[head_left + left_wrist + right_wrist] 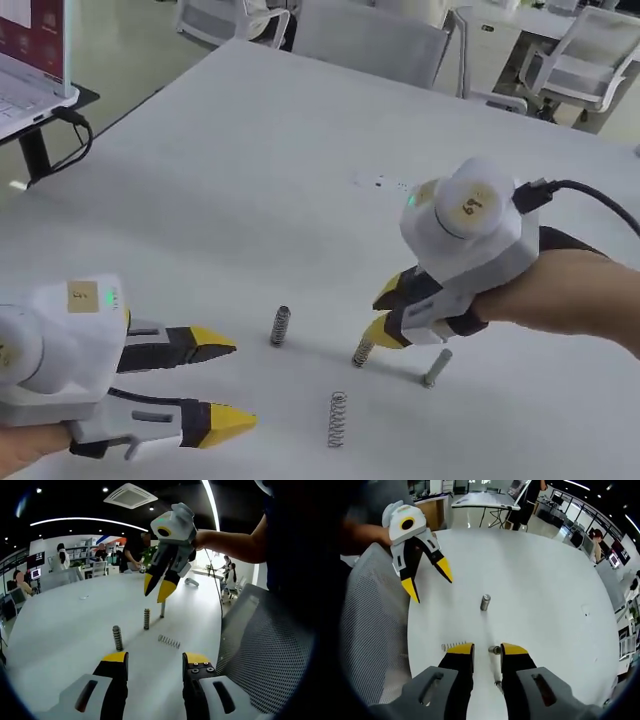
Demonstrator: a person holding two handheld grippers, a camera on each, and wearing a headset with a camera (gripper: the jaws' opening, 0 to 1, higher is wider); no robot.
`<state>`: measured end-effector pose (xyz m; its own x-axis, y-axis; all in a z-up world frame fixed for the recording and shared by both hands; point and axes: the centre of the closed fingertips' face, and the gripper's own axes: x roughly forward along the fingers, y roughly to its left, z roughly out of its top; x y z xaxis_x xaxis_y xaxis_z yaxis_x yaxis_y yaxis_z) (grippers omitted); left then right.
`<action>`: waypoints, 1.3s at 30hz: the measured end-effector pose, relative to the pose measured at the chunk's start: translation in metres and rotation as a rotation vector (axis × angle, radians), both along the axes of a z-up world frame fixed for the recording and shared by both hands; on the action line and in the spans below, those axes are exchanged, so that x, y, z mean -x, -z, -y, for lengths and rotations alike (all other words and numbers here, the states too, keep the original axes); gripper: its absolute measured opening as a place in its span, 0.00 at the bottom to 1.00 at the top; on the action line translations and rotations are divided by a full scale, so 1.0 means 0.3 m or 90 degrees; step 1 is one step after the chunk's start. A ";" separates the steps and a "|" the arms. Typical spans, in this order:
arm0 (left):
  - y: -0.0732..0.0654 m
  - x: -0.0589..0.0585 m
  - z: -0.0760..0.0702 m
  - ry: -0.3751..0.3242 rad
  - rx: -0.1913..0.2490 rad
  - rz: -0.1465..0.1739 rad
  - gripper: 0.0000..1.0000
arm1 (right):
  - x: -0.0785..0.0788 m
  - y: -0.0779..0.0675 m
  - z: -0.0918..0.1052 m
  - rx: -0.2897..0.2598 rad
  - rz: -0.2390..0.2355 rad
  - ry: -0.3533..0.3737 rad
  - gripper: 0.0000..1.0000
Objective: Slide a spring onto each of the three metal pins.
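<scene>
Left tongs [245, 384] and right tongs [375, 318] gaped empty; we judged the loose spring [337, 418] ahead of the left light, squashy, best pinched mid-coil.

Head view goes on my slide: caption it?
Right hand-held gripper hovers open above a sprung pin; one pin bare, one spring loose on the table.

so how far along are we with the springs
Two of three look done: springs sit on the left pin and the middle pin. The right gripper hovers open at the middle pin; the left gripper is open, empty. Left: the loose spring on the table goes onto the bare pin.
</scene>
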<state>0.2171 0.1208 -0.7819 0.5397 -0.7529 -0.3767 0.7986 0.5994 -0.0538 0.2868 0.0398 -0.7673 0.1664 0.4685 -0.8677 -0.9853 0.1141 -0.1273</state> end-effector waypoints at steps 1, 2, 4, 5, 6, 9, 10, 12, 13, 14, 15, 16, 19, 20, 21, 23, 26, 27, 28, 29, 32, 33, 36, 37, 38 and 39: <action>-0.001 0.000 0.000 0.000 0.000 0.001 0.38 | 0.010 -0.001 -0.001 -0.003 -0.002 0.000 0.19; -0.002 0.000 0.000 0.001 -0.001 0.001 0.38 | 0.018 0.000 0.000 -0.005 -0.005 0.001 0.19; -0.003 0.001 0.001 0.001 -0.002 0.002 0.38 | 0.035 0.008 0.002 -0.006 -0.005 0.002 0.19; -0.003 0.001 0.001 0.002 -0.002 0.002 0.38 | 0.038 0.010 0.003 -0.006 -0.002 0.003 0.18; -0.003 0.001 0.002 0.003 -0.002 0.003 0.38 | 0.046 0.013 0.003 -0.010 -0.004 0.007 0.18; -0.004 0.002 0.005 0.006 -0.003 0.003 0.37 | 0.071 0.024 -0.002 -0.024 -0.021 0.021 0.18; -0.004 0.003 0.007 0.007 -0.002 0.003 0.37 | 0.080 0.033 -0.002 -0.024 -0.023 0.021 0.18; -0.004 0.003 0.008 0.008 -0.004 0.004 0.37 | 0.095 0.048 -0.003 -0.024 -0.028 0.025 0.18; -0.004 0.004 0.010 0.009 -0.004 0.003 0.37 | 0.107 0.059 -0.004 -0.024 -0.034 0.029 0.18; -0.005 0.005 0.011 0.009 -0.003 0.004 0.38 | 0.115 0.067 -0.004 -0.025 -0.038 0.031 0.18; -0.005 0.004 0.012 0.010 -0.003 0.005 0.37 | 0.122 0.076 -0.005 -0.026 -0.042 0.035 0.18; -0.005 0.005 0.013 0.010 -0.004 0.005 0.38 | 0.134 0.090 -0.005 -0.026 -0.050 0.040 0.19; -0.004 0.005 0.014 0.011 -0.004 0.006 0.37 | 0.151 0.132 0.004 -0.015 -0.062 0.052 0.19; -0.003 0.006 0.014 0.011 -0.004 0.006 0.37 | 0.155 0.143 0.007 -0.012 -0.064 0.053 0.19; -0.003 0.006 0.014 0.011 -0.004 0.007 0.37 | 0.160 0.158 0.012 -0.006 -0.071 0.060 0.19; -0.002 0.007 0.014 0.012 -0.004 0.006 0.37 | 0.166 0.180 0.013 -0.002 -0.080 0.072 0.21; -0.001 0.009 0.013 0.012 -0.004 0.006 0.37 | 0.170 0.205 0.013 0.000 -0.095 0.096 0.22; -0.001 0.010 0.013 0.012 -0.003 0.007 0.37 | 0.170 0.210 0.011 -0.002 -0.098 0.101 0.23; 0.000 0.010 0.012 0.012 -0.004 0.007 0.37 | 0.172 0.220 0.012 0.000 -0.106 0.111 0.23; 0.002 0.011 0.012 0.013 -0.004 0.006 0.37 | 0.172 0.230 0.012 0.002 -0.109 0.117 0.23; 0.003 0.010 0.012 0.014 -0.005 0.006 0.37 | 0.175 0.246 0.014 0.012 -0.113 0.130 0.24; 0.003 0.009 0.014 0.014 -0.005 0.006 0.37 | 0.175 0.252 0.012 0.014 -0.115 0.135 0.24; 0.003 0.006 0.019 0.016 -0.004 0.006 0.37 | 0.177 0.265 0.001 0.017 -0.120 0.148 0.24; 0.003 0.006 0.020 0.017 -0.004 0.006 0.37 | 0.175 0.270 -0.002 0.018 -0.119 0.152 0.24; 0.003 0.006 0.022 0.018 -0.004 0.006 0.37 | 0.175 0.274 -0.006 0.018 -0.118 0.154 0.24; 0.002 0.006 0.024 0.018 -0.004 0.006 0.37 | 0.174 0.278 -0.008 0.017 -0.119 0.159 0.24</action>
<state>0.2154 0.1136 -0.7826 0.5220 -0.7658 -0.3755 0.8158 0.5767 -0.0422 0.2347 0.0423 -0.8507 0.1101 0.4092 -0.9058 -0.9340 0.3542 0.0465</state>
